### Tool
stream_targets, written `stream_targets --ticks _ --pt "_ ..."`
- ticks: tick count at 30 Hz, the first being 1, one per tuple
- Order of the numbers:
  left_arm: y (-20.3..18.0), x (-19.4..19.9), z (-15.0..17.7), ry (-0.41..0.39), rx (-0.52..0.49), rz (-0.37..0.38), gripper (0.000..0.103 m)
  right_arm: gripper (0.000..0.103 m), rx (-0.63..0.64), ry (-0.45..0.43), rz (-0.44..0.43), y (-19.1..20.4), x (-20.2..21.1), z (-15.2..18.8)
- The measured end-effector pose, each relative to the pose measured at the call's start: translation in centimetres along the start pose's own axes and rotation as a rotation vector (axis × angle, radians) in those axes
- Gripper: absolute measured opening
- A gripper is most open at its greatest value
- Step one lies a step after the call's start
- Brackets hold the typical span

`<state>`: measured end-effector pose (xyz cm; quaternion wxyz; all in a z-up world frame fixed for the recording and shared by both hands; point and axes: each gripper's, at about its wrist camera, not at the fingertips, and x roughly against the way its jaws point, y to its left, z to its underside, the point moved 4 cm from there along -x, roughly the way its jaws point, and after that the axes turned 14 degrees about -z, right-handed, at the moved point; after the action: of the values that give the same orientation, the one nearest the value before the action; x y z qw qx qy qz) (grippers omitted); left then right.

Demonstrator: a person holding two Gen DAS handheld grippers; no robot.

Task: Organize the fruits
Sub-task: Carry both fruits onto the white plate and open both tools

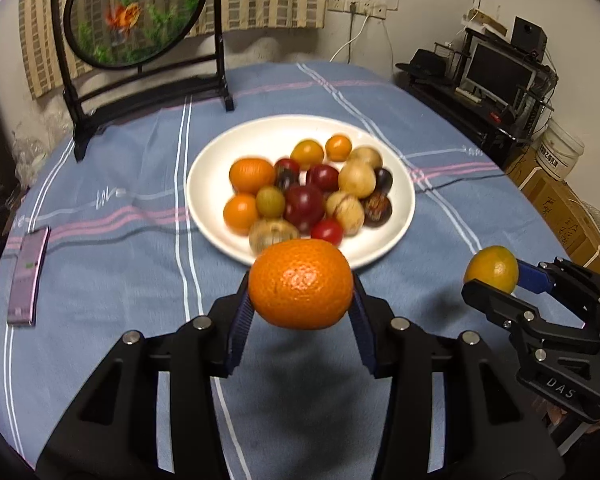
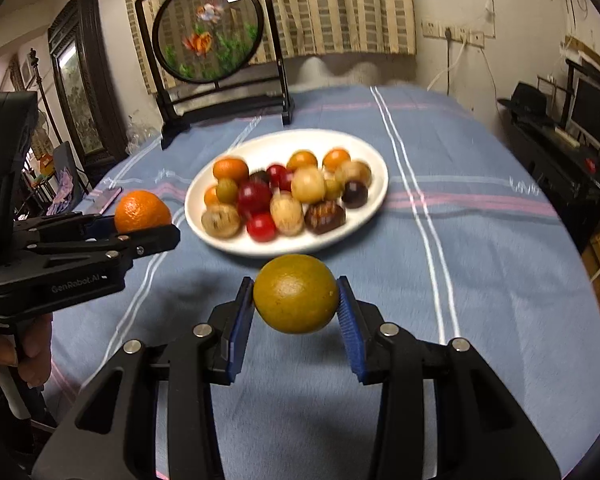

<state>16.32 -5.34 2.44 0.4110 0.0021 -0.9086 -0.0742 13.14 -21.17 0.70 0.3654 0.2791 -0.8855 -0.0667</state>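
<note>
A: Left gripper [image 1: 301, 285]?
B: Jaws clamped on a bright orange, dimpled round mandarin [image 1: 301, 283]; blue ribbed pads [image 1: 241, 322] press both its sides; fruit is held clear of the cloth, just in front of the white round ceramic plate [image 1: 204, 196].

A: Right gripper [image 2: 296, 295]?
B: Jaws closed around a yellow-green smooth round citrus fruit [image 2: 296, 294]; also lifted, just in front of the plate's near rim; seen from the left wrist it sits to the plate's right.

A: On the plate?
B: Heap of small fruits [image 1: 306, 190]; orange ones on its left and far side, dark red ones mid-plate, tan ones right, a couple near-black ones at the right edge; blurry, can't name the kinds.

A: Around it?
B: Plate sits on a blue cloth with white and pink stripes [image 1: 112, 280]; purple flat phone [image 1: 27, 278] well left of the plate; black-framed round goldfish screen [image 1: 134, 12] stands behind the plate, far left; a hand [image 2: 28, 354] grips the left gripper's handle, left of the plate.
</note>
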Motion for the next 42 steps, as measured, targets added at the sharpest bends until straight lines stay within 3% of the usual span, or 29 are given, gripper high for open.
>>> stream_targets --ticks 6,16,23,27,32,35,37,39,42 --pt "-0.7 -1.1 -3.4 -0.02 -0.019 -0.001 0.046 0.041 0.023 -0.046 -0.013 -0.2 -0.2 -3.5" --pt "-0.9 -6.8 -7.0 0.032 0.0 -0.035 0.046 0.041 -0.006 -0.03 -0.013 -2.2 -5.5 -8.0" --pt "-0.7 -10.0 -8.8 0.038 0.012 -0.071 0.046 0.041 -0.056 0.007 -0.004 -4.4 -9.4 -9.8" --pt "-0.5 -10.4 -9.7 -0.006 0.017 -0.088 0.047 0.042 -0.069 0.007 0.008 -5.2 -10.8 -10.1" --pt "-0.6 -11.1 -10.2 -0.036 0.019 -0.119 0.058 0.043 -0.107 -0.008 0.016 -6.4 -11.6 -9.4" --pt "-0.2 -11.8 -10.4 -0.031 0.049 -0.118 0.077 0.044 -0.116 -0.021 0.013 -6.8 -11.4 -9.3" --pt "0.2 -12.2 -10.5 -0.038 0.072 -0.082 0.084 0.046 -0.131 -0.031 0.003 -7.0 -11.2 -9.3" --pt "0.6 -12.5 -10.4 -0.024 0.094 -0.069 0.086 0.057 -0.142 -0.044 0.001 -7.2 -11.0 -9.2" --pt "0.8 -12.1 -10.2 -0.018 0.105 -0.056 0.089 0.058 -0.146 -0.044 -0.008 -7.1 -10.8 -9.1"
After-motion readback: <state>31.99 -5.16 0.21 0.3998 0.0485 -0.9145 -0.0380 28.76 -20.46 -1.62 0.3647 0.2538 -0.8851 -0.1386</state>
